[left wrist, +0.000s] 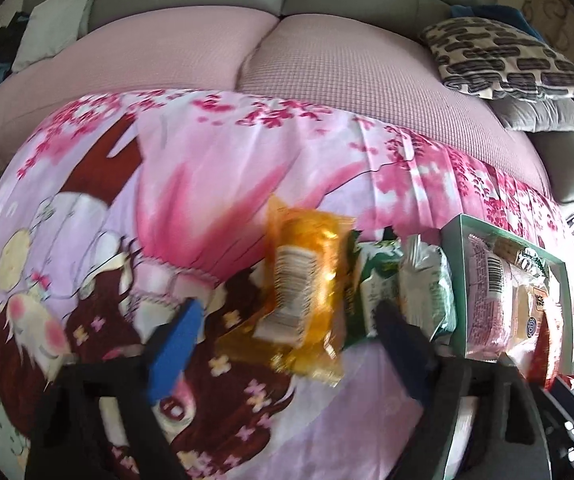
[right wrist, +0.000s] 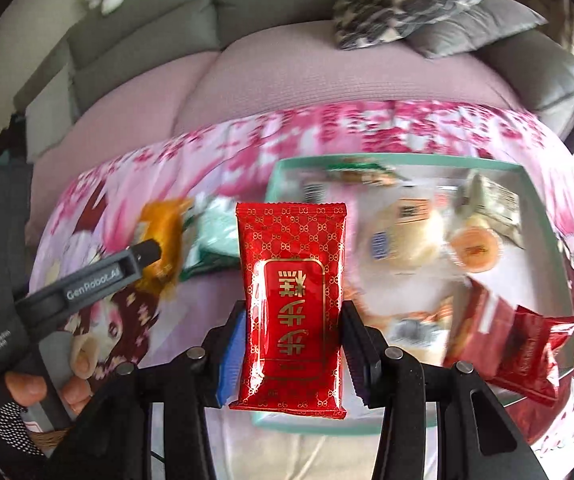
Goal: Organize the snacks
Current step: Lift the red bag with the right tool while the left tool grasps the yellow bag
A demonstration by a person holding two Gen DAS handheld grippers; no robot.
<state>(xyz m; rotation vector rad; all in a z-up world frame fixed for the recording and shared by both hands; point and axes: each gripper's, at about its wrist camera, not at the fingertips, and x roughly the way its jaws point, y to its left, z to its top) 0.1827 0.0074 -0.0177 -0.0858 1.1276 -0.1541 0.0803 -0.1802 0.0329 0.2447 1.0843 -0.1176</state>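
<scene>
At the lower left of the right wrist view a person's hand (right wrist: pixel 39 392) holds the left gripper (left wrist: pixel 287 328), whose jaws stand apart around an orange snack packet (left wrist: pixel 307 292) lying on the pink cartoon-print cloth (left wrist: pixel 207 168), the pads not visibly pressing it, with green packets (left wrist: pixel 403 280) just beside it. In the middle of that view the right gripper (right wrist: pixel 291 344) is clamped on an upright red snack packet (right wrist: pixel 291 288) with gold lettering. To the right, the teal-rimmed box (right wrist: pixel 543 216) holds more packets, including an orange jelly cup (right wrist: pixel 475 249).
</scene>
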